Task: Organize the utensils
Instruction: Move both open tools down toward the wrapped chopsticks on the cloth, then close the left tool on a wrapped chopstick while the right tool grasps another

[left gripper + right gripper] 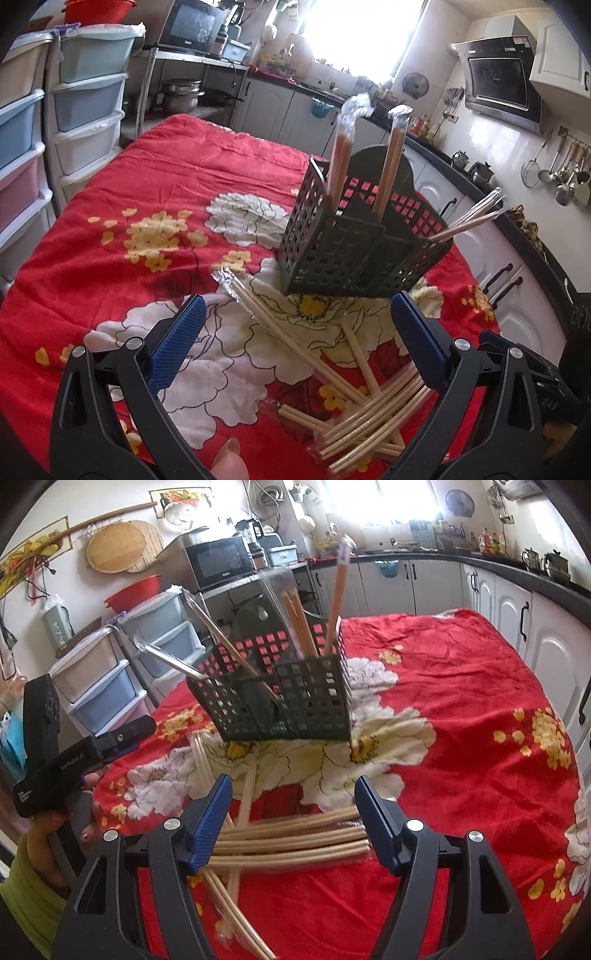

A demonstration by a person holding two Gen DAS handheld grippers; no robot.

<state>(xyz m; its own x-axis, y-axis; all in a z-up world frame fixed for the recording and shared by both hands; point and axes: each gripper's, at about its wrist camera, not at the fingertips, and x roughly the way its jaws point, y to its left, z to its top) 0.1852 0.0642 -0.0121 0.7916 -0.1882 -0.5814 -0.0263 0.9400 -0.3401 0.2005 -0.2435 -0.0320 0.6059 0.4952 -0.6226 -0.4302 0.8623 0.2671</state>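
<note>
Readable writing is scarce: the black handle of the left tongs (122, 734), seen from the right wrist camera, carries white lettering that looks like "BenRobot AI", plus a smaller white label too fine to read. A hand (48, 834) in a yellow-green sleeve grips that handle. The microwave (218, 563) behind has a small logo that stays illegible.

A black plastic utensil caddy (347, 251) with a square grid of holes stands on the counter, which is covered by a red cloth (147, 173) printed with white and yellow flowers. Dividers split the caddy into compartments. Two reddish-brown chopstick pairs in clear wrappers (343, 162) stand upright in it, and other wrapped sticks (469, 218) lean outward over its rim.

In front of the caddy lies a loose heap of pale wooden chopsticks (354, 424), many in clear plastic sleeves, crossing one another on the cloth.

The left tongs (295, 343) are spread wide above the heap, pinching nothing. The right tongs (293, 823) are likewise spread, with several chopsticks (295, 840) lying crosswise between the blue pads (212, 823), ungripped.
</note>
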